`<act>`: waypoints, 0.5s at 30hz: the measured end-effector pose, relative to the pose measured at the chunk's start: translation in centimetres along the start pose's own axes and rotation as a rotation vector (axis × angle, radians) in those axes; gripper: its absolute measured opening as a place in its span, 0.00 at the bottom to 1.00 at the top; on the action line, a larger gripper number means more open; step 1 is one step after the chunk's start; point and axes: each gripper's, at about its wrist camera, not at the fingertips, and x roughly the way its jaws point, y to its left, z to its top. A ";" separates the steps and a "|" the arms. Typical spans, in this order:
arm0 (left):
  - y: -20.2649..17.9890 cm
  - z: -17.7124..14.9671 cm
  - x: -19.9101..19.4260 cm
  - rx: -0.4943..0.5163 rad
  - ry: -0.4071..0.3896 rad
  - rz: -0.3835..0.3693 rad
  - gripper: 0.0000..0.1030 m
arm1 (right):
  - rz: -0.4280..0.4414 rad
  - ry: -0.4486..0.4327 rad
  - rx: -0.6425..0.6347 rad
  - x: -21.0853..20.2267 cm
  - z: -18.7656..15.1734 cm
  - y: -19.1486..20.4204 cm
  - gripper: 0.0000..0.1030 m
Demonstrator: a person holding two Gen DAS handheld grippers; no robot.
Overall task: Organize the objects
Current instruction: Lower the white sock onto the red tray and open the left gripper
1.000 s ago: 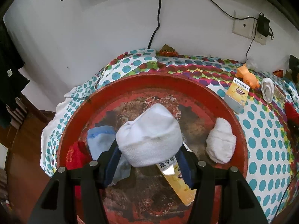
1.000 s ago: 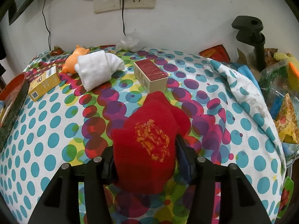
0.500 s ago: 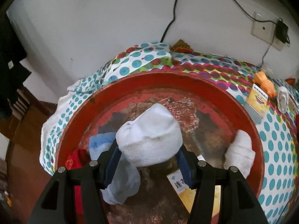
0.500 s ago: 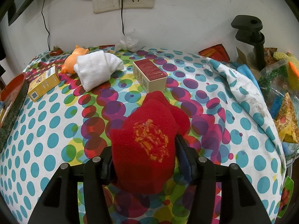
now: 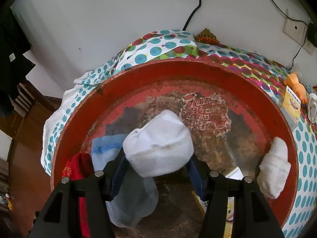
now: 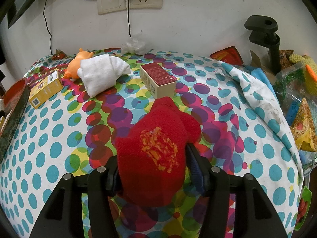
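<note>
My left gripper (image 5: 156, 158) is shut on a rolled white sock (image 5: 160, 144), held above the worn red round tray (image 5: 178, 64), toward its near left side. In the tray lie a pale blue sock (image 5: 105, 148), a red sock (image 5: 76, 168), another rolled white sock (image 5: 274, 170) and a yellow box (image 5: 231, 204). My right gripper (image 6: 152, 158) is shut on a rolled red sock (image 6: 156, 148) with orange embroidery, held over the dotted tablecloth (image 6: 49, 148). The tray's edge (image 6: 13, 109) shows at the far left of the right wrist view.
On the cloth lie a red-topped box (image 6: 158, 81), a folded white sock (image 6: 101, 73), an orange toy (image 6: 74, 66) and a yellow box (image 6: 45, 89). A black clamp (image 6: 265, 39) and bags of clutter (image 6: 297, 103) crowd the right edge. Wall sockets with cables sit behind.
My left gripper, still holding the white sock, has moved left and lower over the tray; the tray looks larger and its contents have slid right. The right gripper has stayed put.
</note>
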 end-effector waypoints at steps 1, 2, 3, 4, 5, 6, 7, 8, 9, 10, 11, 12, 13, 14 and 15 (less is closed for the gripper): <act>0.0 0.0 0.1 0.002 0.003 0.006 0.57 | 0.000 0.000 0.000 0.0 0.0 0.0 0.53; -0.1 0.0 0.1 0.009 0.002 0.011 0.57 | 0.001 0.000 0.000 0.0 0.0 0.0 0.53; -0.2 0.0 0.2 0.021 0.002 0.019 0.57 | 0.001 0.000 0.000 0.0 0.0 0.0 0.53; -0.4 0.0 0.3 0.036 0.005 0.026 0.57 | 0.000 0.000 0.000 0.0 0.0 -0.1 0.53; -0.5 -0.1 0.3 0.044 0.006 0.031 0.57 | 0.000 0.000 -0.001 0.0 0.0 0.0 0.53; -0.5 -0.2 0.3 0.049 0.009 0.036 0.58 | 0.000 0.000 0.000 0.0 0.0 0.0 0.53; -0.5 -0.2 0.4 0.049 0.014 0.030 0.58 | 0.000 0.000 0.000 0.0 0.0 0.0 0.53; -0.5 -0.2 0.3 0.046 0.017 0.016 0.58 | 0.000 0.000 -0.001 0.0 0.0 0.0 0.53; -0.4 -0.2 0.3 0.042 0.022 0.012 0.58 | -0.001 0.000 -0.001 0.0 0.0 -0.1 0.53; -0.3 -0.2 0.3 0.035 0.032 0.005 0.58 | -0.001 0.000 -0.001 0.0 0.0 -0.2 0.54; -0.2 -0.2 0.2 0.026 0.039 -0.010 0.58 | 0.000 0.000 -0.001 0.0 0.0 0.0 0.54; 0.0 -0.2 0.2 0.018 0.042 -0.022 0.59 | -0.001 0.000 -0.001 0.0 0.0 -0.1 0.54; 0.1 -0.2 0.0 0.017 0.044 -0.027 0.60 | -0.002 0.001 -0.001 0.1 0.0 0.0 0.54; 0.2 -0.2 -0.2 0.022 0.045 -0.029 0.61 | -0.001 0.001 0.000 0.1 0.0 -0.1 0.54; 0.2 -0.3 -0.3 0.025 0.047 -0.031 0.61 | -0.001 0.001 -0.001 0.1 0.0 0.0 0.54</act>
